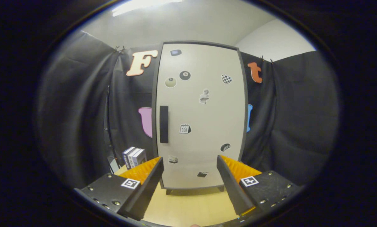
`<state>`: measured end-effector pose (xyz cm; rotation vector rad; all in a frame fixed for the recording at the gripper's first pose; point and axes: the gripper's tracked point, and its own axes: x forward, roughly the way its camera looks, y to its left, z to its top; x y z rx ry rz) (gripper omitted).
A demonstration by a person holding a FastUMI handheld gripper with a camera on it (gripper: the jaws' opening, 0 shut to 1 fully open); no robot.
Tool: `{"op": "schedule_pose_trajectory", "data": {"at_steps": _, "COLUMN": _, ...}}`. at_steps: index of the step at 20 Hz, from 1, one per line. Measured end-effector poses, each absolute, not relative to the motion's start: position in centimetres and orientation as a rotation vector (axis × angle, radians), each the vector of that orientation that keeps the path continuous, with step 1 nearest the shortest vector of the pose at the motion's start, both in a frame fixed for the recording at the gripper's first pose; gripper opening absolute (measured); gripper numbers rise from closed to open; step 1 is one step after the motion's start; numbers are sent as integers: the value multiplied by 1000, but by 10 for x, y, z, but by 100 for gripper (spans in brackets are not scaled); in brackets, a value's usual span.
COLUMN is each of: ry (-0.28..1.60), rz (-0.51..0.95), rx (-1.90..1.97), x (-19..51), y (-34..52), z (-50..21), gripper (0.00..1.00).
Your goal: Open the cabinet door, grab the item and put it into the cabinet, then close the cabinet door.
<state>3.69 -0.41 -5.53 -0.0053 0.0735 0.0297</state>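
A tall pale cabinet [201,119] stands upright on the wooden table [188,208], straight ahead of my fingers. Its door is shut, dotted with small stickers, and carries a dark vertical handle [163,124] near its left edge. Left of the cabinet's foot, beyond my left finger, several small boxes [134,156] stand side by side on the table. My gripper [190,176] is open with nothing between its fingers, and it hangs a short way back from the door.
Black cloth walls close the booth behind and on both sides of the cabinet. The cabinet stands on short dark feet [220,188]. Bare tabletop lies between my fingers and the cabinet.
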Motion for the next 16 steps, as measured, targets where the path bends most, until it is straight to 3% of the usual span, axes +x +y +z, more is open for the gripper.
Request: {"op": "schedule_pose_trajectory", "data": {"at_steps": 16, "ry": 35, "rz": -45, "rx": 26, "x": 23, "y": -4, "z": -42, "gripper": 100}}
